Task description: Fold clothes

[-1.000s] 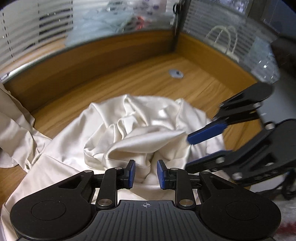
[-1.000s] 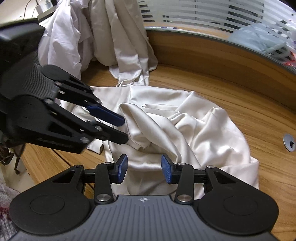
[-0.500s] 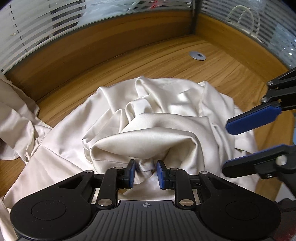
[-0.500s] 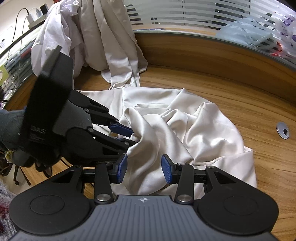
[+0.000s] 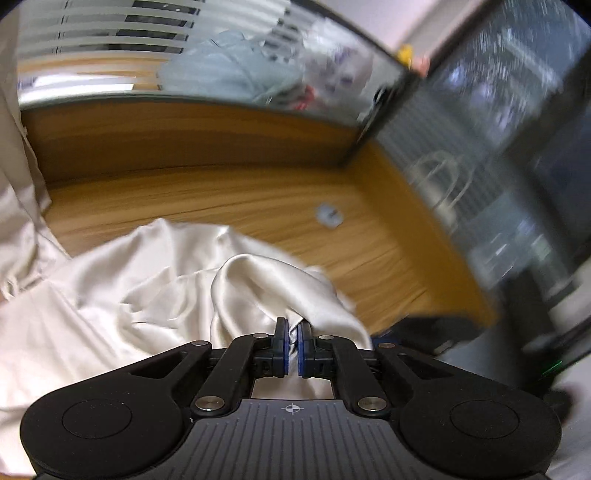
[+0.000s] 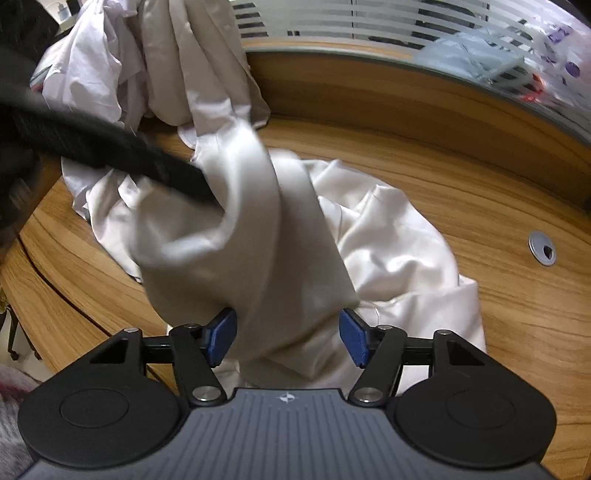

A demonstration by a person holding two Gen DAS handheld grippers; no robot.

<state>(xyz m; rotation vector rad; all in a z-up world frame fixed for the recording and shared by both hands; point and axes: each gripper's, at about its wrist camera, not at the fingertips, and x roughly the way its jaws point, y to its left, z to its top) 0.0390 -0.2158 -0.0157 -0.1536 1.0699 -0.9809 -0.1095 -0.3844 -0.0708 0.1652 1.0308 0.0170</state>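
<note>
**Cream garment pinched and raised off the desk**

Cream garment (image 5: 273, 291) is right at the left gripper (image 5: 291, 345), whose blue pads are drawn nearly together with a fold of the satin cloth clamped between them. From that pinch the fabric rises in a glossy hump just ahead of the fingers, while the rest of it spreads out rumpled to the left across the wooden desk (image 5: 258, 199).

Over to the right wrist view: the right gripper (image 6: 288, 338) has its blue pads spread wide apart, gripping nothing, though a thick hanging fold of the garment (image 6: 251, 251) drops down between them. That fold is drawn up to a dark, blurred arm of the left gripper (image 6: 147, 166) reaching in from the left, so this part of the cloth is off the desktop (image 6: 480, 206). Behind it, the remainder lies crumpled on the wood.

Further back, a heap of pale clothes (image 6: 155, 62) sits piled at the desk's far left. A round metal grommet (image 6: 542, 251) is set in the desktop to the right, well apart from the garment. Beyond, a wooden upstand and striped glass partition (image 6: 369, 22) close off the desk.
</note>
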